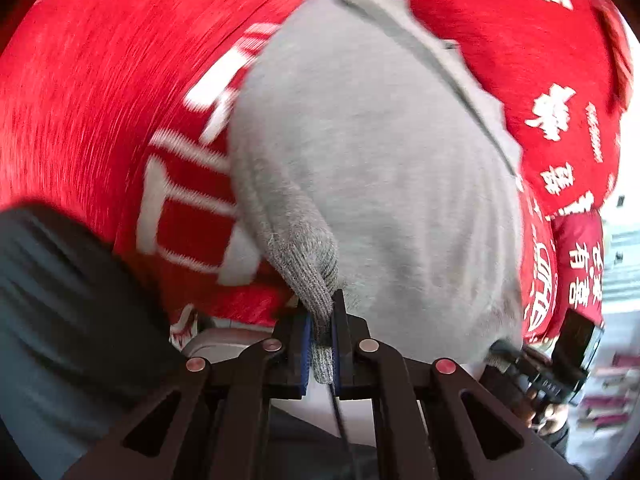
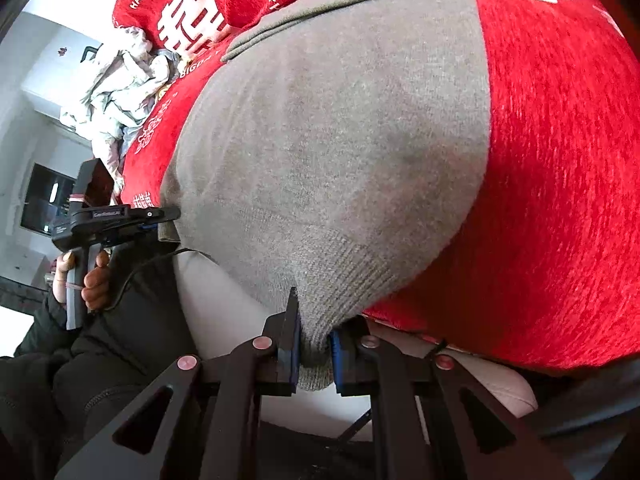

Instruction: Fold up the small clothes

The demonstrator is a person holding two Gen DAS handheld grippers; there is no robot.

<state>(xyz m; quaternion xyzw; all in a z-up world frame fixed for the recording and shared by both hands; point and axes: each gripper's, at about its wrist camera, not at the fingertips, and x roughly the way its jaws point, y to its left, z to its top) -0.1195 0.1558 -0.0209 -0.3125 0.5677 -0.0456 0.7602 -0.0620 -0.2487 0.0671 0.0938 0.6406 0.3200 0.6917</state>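
Note:
A small grey knit garment [image 1: 360, 152] lies spread on a red blanket [image 1: 100, 80] with white characters. My left gripper [image 1: 322, 344] is shut on the garment's ribbed hem corner. My right gripper [image 2: 314, 350] is shut on the other ribbed hem corner of the same garment [image 2: 332, 152]. The left gripper [image 2: 160, 216] also shows at the left of the right wrist view, clamped on the hem. The right gripper's body [image 1: 560, 360] shows at the lower right of the left wrist view. The garment's far edge has a folded band [image 2: 344, 12].
The red blanket [image 2: 560, 160] covers a white cushioned edge [image 2: 224, 304]. A pile of pale crumpled clothes [image 2: 120, 92] lies at the far left. The person's dark jacket [image 2: 100, 360] is close at the lower left, and also in the left wrist view [image 1: 60, 320].

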